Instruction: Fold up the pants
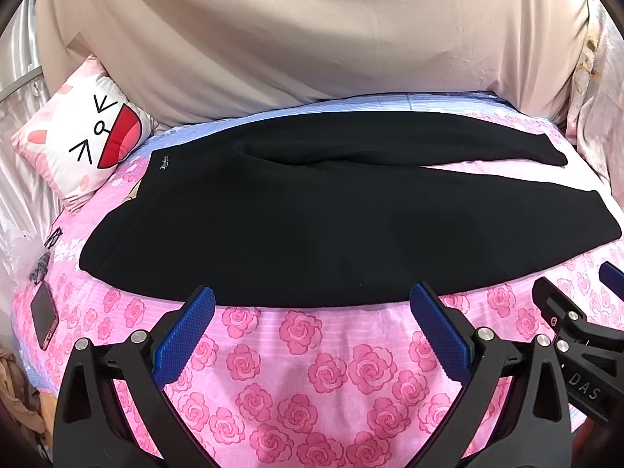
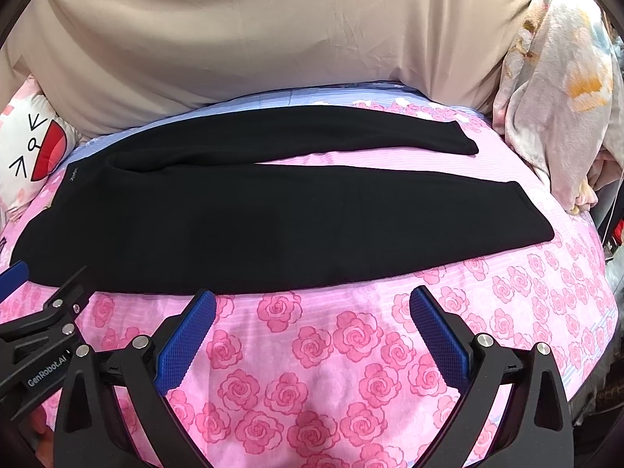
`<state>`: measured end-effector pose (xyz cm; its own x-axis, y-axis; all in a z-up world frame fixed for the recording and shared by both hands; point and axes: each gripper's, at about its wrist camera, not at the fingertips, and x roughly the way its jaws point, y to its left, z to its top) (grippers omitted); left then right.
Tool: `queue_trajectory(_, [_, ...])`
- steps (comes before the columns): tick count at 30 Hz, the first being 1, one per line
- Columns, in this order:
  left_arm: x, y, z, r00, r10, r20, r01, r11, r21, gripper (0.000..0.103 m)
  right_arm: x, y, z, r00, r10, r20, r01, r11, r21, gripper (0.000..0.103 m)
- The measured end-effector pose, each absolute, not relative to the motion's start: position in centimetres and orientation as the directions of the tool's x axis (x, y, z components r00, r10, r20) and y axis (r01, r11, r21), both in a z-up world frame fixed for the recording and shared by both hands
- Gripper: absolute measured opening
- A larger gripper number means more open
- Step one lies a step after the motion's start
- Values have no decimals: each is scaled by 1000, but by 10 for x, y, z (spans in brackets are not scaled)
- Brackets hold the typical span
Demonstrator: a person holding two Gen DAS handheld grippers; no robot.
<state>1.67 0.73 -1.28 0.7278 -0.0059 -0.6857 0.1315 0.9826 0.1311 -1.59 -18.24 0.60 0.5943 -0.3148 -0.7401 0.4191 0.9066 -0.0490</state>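
Black pants (image 1: 312,218) lie flat across a bed, waistband at the left, two legs running right and splitting apart near the cuffs. The right wrist view shows the same pants (image 2: 241,214). My left gripper (image 1: 312,298) hovers open just short of the pants' near edge, blue pads wide apart, nothing between them. My right gripper (image 2: 312,300) is open too, above the rose sheet just in front of the near leg. Each gripper shows at the edge of the other's view: the right one (image 1: 577,304), the left one (image 2: 43,288).
The bed has a pink rose-print sheet (image 1: 304,358). A cartoon pillow (image 1: 82,132) sits at the far left, a phone (image 1: 43,314) at the left edge. A beige cover (image 1: 312,39) rises behind the pants. A floral blanket (image 2: 553,85) is piled at the right.
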Motion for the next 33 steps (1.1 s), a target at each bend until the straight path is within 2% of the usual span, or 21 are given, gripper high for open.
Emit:
queue_trajectory(8, [29,7,-15,731,-2,-683,125,983,131,98,-5,-190,-1,587,-304,-750,411,910,-48,98])
queue_trajectory(12, [50,28,-4,754,-103,-648,120,993,-18,98,6,-234,15,693,-225,-685,356,933,54,98])
queue_trajectory(13, [54,33,-1,761,-104,-641,102,994,-41,98,13,-268,23,729,-217,-649,359,929,93,98])
queue_trajectory(16, [76,52,6,785,-63,-616,11,996,-88,98,37,-349,28,712,-249,-657,441,886,141,98])
queue_trajectory(19, [107,53,5,759,27,-651,-26,1000,10,98,73,-433,23,663,-284,-693,512,847,142,98])
queue_trajectory(21, [123,46,2,745,87,-661,-31,995,97,98,104,-469,15,578,-361,-732,560,828,35,98])
queue_trajectory(24, [137,33,-3,748,153,-646,-50,983,176,98,131,-490,8,490,-459,-741,599,795,-96,97])
queue_trajectory(30, [156,-2,-19,723,99,-683,57,978,202,98,160,-484,11,510,-504,-697,563,808,-173,97])
queue_trajectory(33, [170,-11,-23,713,71,-697,90,977,192,98,180,-501,9,501,-501,-706,553,813,-185,97])
